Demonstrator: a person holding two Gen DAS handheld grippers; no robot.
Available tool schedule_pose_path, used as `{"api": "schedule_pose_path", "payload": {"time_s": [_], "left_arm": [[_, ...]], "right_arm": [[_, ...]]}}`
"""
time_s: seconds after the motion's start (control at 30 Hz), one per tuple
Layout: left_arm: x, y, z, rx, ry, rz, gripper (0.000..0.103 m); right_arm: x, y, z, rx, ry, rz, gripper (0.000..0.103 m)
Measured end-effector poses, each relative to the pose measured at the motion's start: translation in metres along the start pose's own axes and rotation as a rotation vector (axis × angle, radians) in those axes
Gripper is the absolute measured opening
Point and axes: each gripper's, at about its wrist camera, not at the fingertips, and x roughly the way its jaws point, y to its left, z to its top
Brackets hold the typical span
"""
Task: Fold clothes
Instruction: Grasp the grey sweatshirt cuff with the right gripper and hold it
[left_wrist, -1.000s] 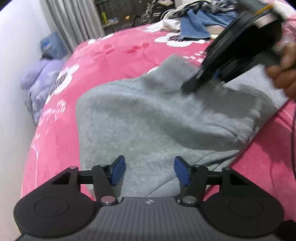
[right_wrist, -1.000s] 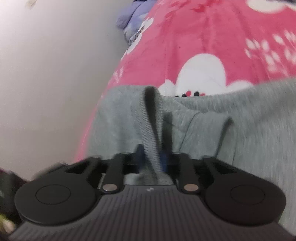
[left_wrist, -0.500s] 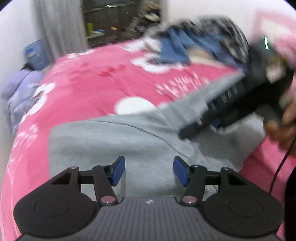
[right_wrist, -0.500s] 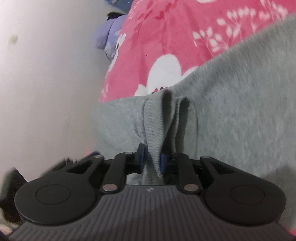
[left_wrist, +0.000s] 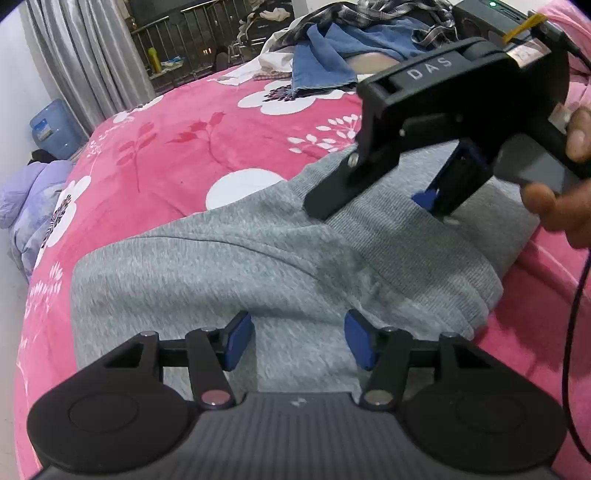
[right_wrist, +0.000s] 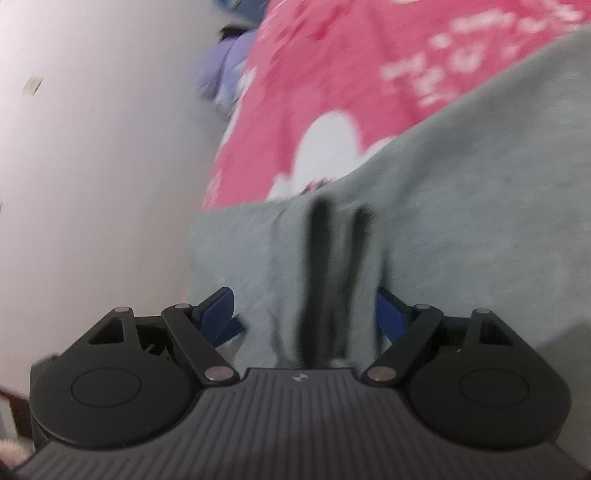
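The left gripper (left_wrist: 298, 341) stands with its blue-padded jaws wide apart and nothing between them, hovering low over the near part of a grey sweatshirt (left_wrist: 229, 280). The pads are flat, rectangular and smooth; the body behind them is ribbed black plastic with round discs at either side.

The right gripper (left_wrist: 376, 201) is seen from outside in the left wrist view: a black housing with raised letters on top, a green light at its back, held by a hand (left_wrist: 565, 177) at the sweatshirt's far right end. Its jaws are spread wide, tips down at the ribbed band of the cloth, clamping nothing. In its own view the right gripper (right_wrist: 306, 310) shows the same splayed blue pads, with a raised pleat of grey cloth standing loose between them. That view is blurred, so whether the pads touch the fabric cannot be told.

The sweatshirt is soft, fuzzy fleece with a finer ribbed knit at the right end, lying folded in a broad rectangle with a curved seam across it. It rests on a pink blanket (left_wrist: 177, 147) printed with white blossoms and darker leaf sprigs.

Only the left wrist view shows what lies beyond the sweatshirt: a heap of blue and plaid clothes (left_wrist: 332, 48), grey pleated curtains (left_wrist: 77, 55), a blue water jug (left_wrist: 55, 127) and a lilac quilted jacket (left_wrist: 22, 206). Only the right wrist view shows the plain white wall (right_wrist: 92, 166) beside the sweatshirt.
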Motion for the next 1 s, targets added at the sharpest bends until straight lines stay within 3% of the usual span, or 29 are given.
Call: {"api": "schedule_pose_path", "payload": {"time_s": [0.17,0.2,0.23,0.3,0.33,0.57,0.7,0.87,1.0], "left_arm": [[0.001,0.003,-0.003,-0.017,-0.006,-0.013,0.06],[0.001,0.004,-0.003,-0.019,-0.007,-0.013,0.06],[0.001,0.004,-0.003,-0.021,-0.008,-0.013,0.06],[-0.002,0.001,0.003,-0.03,-0.011,-0.019,0.06],[-0.003,-0.001,0.006,-0.034,-0.012,-0.022,0.06],[-0.012,-0.014,0.026,-0.064,-0.023,-0.043,0.06],[-0.016,-0.024,0.04,-0.084,-0.033,-0.063,0.061],[-0.014,-0.046,0.061,-0.108,-0.053,-0.1,0.062],[-0.009,-0.054,0.062,-0.141,-0.048,-0.104,0.062]], "right_arm": [[0.013,0.007,-0.01,-0.012,0.025,0.014,0.079],[0.015,0.008,-0.009,-0.008,0.02,0.01,0.068],[0.016,0.01,-0.009,-0.013,0.017,-0.011,0.046],[0.019,0.015,-0.008,-0.025,0.012,-0.053,0.026],[0.02,0.017,-0.008,-0.03,0.009,-0.071,0.023],[-0.006,0.021,-0.001,-0.035,-0.045,-0.06,0.019],[-0.04,0.017,0.012,-0.058,-0.088,-0.083,0.019],[-0.09,0.003,0.031,-0.088,-0.125,-0.162,0.019],[-0.127,-0.015,0.045,-0.117,-0.135,-0.276,0.019]]}}
